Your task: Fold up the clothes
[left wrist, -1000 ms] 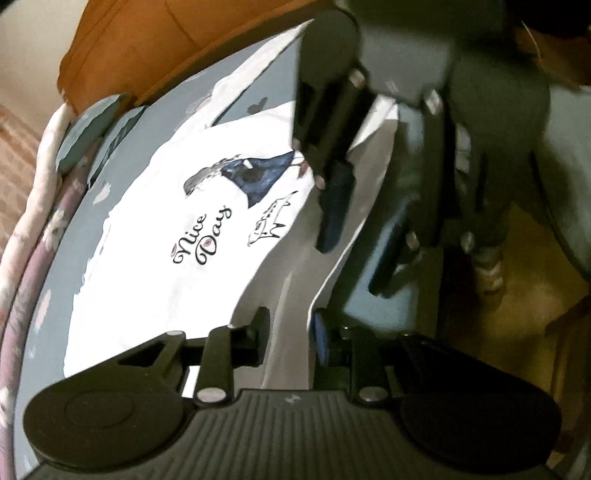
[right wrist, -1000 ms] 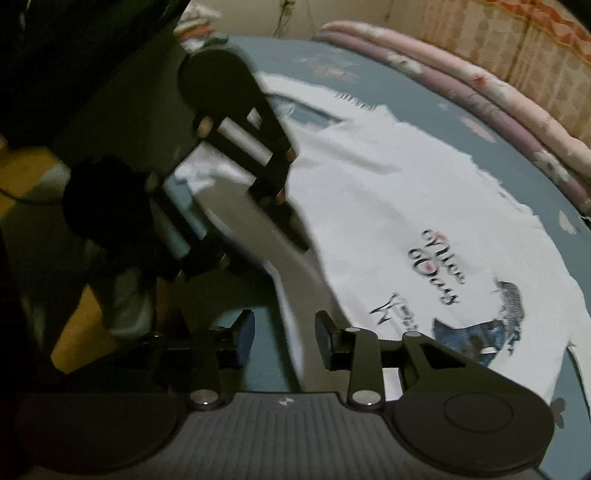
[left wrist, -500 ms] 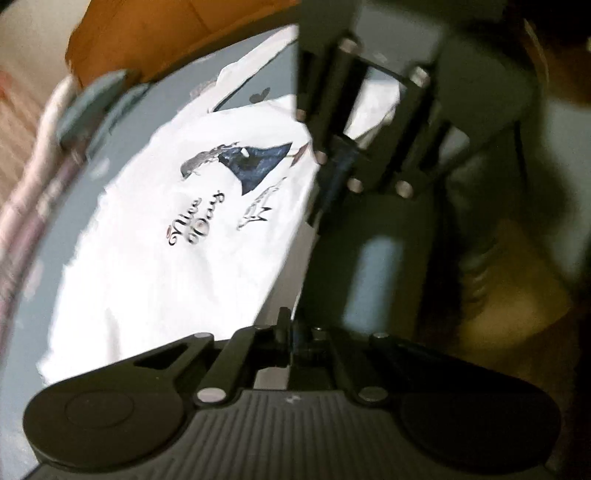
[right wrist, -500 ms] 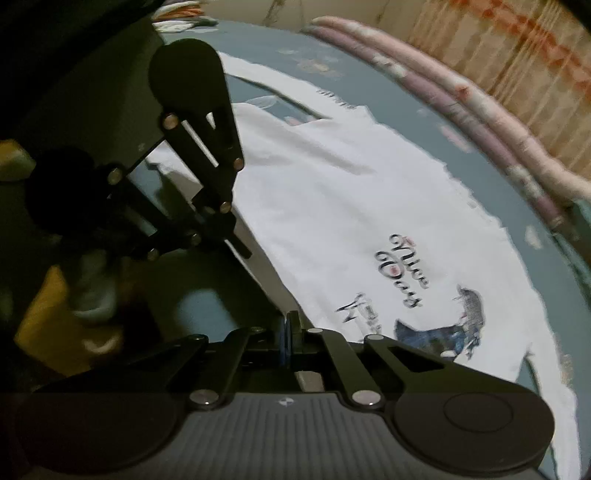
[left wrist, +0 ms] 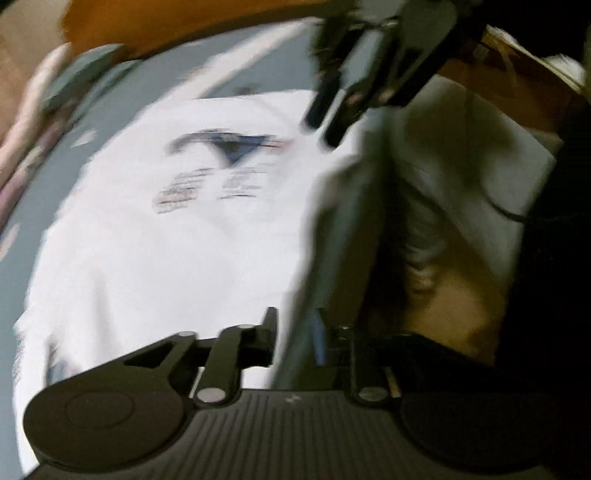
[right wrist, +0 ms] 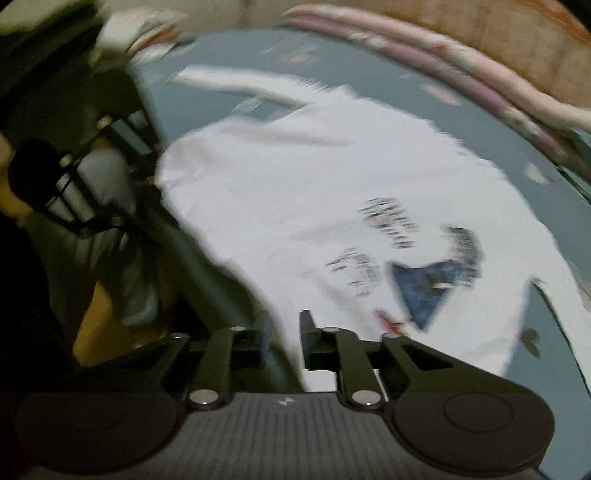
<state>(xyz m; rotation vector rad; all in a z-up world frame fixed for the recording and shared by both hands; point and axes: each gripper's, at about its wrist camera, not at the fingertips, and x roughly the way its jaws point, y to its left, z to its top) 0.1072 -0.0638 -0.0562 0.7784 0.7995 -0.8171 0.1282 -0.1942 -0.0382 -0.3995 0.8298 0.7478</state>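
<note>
A white T-shirt [left wrist: 166, 258] with a blue triangle print and black lettering lies flat on the bed, print up; both views are motion-blurred. My left gripper [left wrist: 295, 332] hovers over the shirt's near edge, its jaws opening, with the hem line running between the fingers and not pinched. My right gripper [right wrist: 284, 332] hangs over the same edge of the T-shirt [right wrist: 314, 184], near the print, jaws also opening and the cloth edge loose between them. Each tool shows in the other's view: the right gripper [left wrist: 321, 129] at top, the left gripper [right wrist: 151, 166] at left.
A blue-grey sheet [right wrist: 221, 48] covers the bed. A rolled pink floral quilt [right wrist: 443, 74] lines its far side. An orange-brown board [left wrist: 184, 22] stands past the shirt's collar end. Beyond the bed's near edge lie a yellowish floor [left wrist: 461, 295] and a socked foot [left wrist: 421, 240].
Both grippers closed on the shirt's near edge half a second ago and now stand parted. Both views have pulled up and back from the bed, and the picture has blurred.
</note>
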